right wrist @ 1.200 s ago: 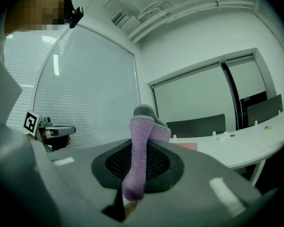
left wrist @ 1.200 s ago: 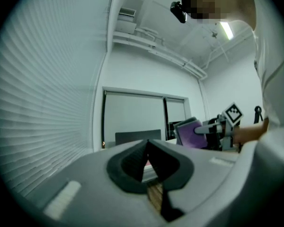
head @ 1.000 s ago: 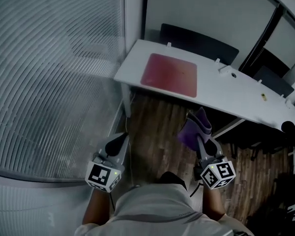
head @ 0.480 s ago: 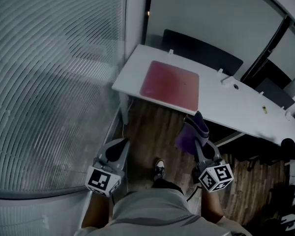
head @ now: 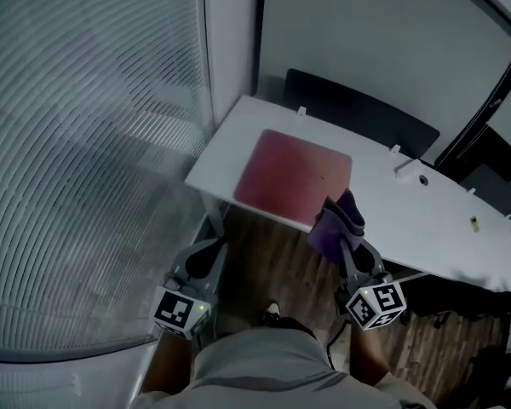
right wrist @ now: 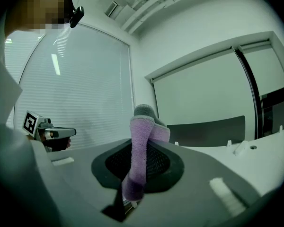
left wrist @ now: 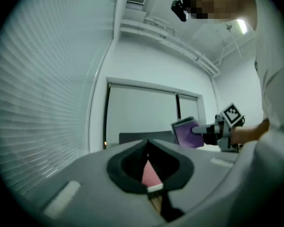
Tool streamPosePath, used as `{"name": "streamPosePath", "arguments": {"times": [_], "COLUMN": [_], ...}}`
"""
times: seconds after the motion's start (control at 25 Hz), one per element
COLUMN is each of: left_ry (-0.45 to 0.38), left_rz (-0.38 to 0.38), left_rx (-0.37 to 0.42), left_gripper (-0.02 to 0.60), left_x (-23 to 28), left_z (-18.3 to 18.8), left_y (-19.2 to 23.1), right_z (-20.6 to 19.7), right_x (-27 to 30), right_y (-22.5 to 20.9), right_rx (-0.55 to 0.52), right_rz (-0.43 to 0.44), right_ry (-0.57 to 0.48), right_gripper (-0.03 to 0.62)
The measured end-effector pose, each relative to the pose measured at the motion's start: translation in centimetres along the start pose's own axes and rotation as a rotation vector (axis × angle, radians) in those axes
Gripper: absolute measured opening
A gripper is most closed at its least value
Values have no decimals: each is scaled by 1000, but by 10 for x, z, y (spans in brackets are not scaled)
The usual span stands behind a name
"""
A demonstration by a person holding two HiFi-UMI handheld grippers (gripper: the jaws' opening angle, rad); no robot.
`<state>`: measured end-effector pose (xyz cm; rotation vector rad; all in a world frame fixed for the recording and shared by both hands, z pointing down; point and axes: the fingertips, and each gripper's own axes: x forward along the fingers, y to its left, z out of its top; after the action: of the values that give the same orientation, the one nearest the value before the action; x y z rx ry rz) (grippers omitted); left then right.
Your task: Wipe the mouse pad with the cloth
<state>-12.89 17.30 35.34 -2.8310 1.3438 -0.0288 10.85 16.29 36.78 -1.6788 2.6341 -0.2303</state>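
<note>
Cloth [head: 334, 224], purple and folded thick, stands up out of our right tool [head: 345, 244]. The jaws pinch it low, so most of the fold is free above them. In the head view it overlaps the near edge of the bench, just beside the pad's near right corner. We cannot tell how high it rides above the surface.

Our left tool [head: 209, 254] hangs level with it over the wooden floor [head: 264, 267]. Its jaws are pressed together on nothing, with a sliver of red showing past the tips.

Ahead, the red mouse pad [head: 294, 177] lies flat and bare on the white bench [head: 230, 156], towards its left end. We judge the step in hand to be the approach, with no wiping begun.

To do it well, we carry the cloth forward and tip it so that a broad face of the fold meets the pad, never the jaws. We start at one corner and pull long, overlapping strokes with light pressure, since the free fold may flop. A thin pad can creep on a smooth top, so the idle left tool could pin a near corner.

Beyond, a dark panel [head: 358, 113] stands behind the bench, well clear of the strokes.
</note>
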Motion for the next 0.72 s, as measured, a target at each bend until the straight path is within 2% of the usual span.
{"name": "streamPosePath", "arguments": {"times": [0.16,0.44,0.72], "left_ry": [18,95,120], "left_rz": [2,-37,-83], "left_rx": [-19,-24,-40], "left_gripper": [2,2,2], "left_x": [58,140,200], "left_z": [8,-2,-21], "left_y": [0,3,32], "right_z": [8,6,-24], "right_x": [29,73,118], "right_y": [-56,-126,-161], "right_rx": [11,66,45], "right_rz": [27,2,-26], "right_ry": [-16,-32,102], "right_gripper": [46,46,46]}}
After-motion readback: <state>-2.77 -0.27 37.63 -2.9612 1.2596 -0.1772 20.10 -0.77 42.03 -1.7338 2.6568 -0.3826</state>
